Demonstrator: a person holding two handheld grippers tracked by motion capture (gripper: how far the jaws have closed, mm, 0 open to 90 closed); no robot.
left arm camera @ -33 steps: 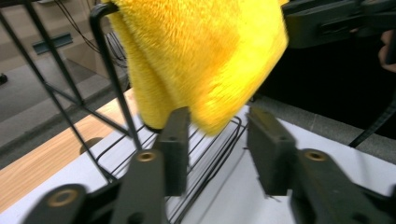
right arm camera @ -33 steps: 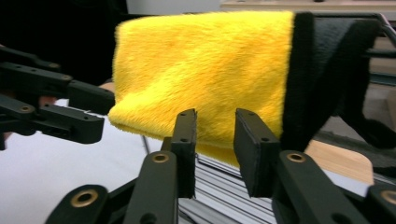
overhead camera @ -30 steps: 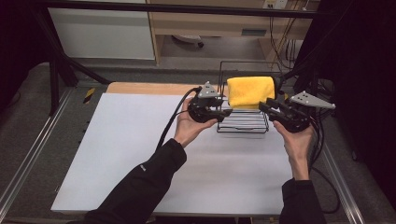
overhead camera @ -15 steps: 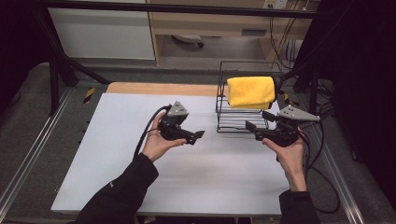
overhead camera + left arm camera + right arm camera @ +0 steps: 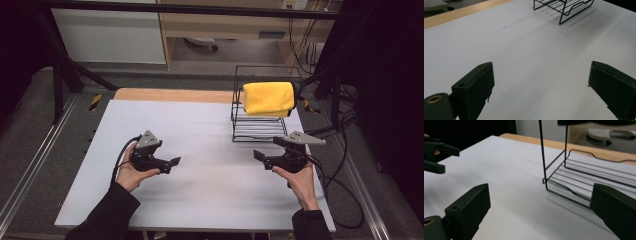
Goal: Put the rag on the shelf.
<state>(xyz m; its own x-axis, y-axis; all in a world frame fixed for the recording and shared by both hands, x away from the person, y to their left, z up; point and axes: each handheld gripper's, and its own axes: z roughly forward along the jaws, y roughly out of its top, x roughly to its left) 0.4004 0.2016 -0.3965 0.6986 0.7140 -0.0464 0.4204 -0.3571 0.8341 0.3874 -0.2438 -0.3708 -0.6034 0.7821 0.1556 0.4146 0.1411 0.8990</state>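
I saw a folded yellow cloth (image 5: 268, 98) draped over the top of a black wire rack (image 5: 258, 125) at the far right of the white tabletop (image 5: 210, 200). My left claw (image 5: 173, 161) hovered well left of the rack, jaws spread and empty. My right claw (image 5: 258, 155) sat just in front of the rack, likewise gaping and empty.

A white table top (image 5: 210, 145) with a bare wooden strip (image 5: 170, 95) along its far edge stands on grey carpet (image 5: 30, 130), flanked by metal rails (image 5: 37, 160), with a white cabinet (image 5: 110, 35) and wooden shelving (image 5: 225, 25) beyond, black curtains either side.
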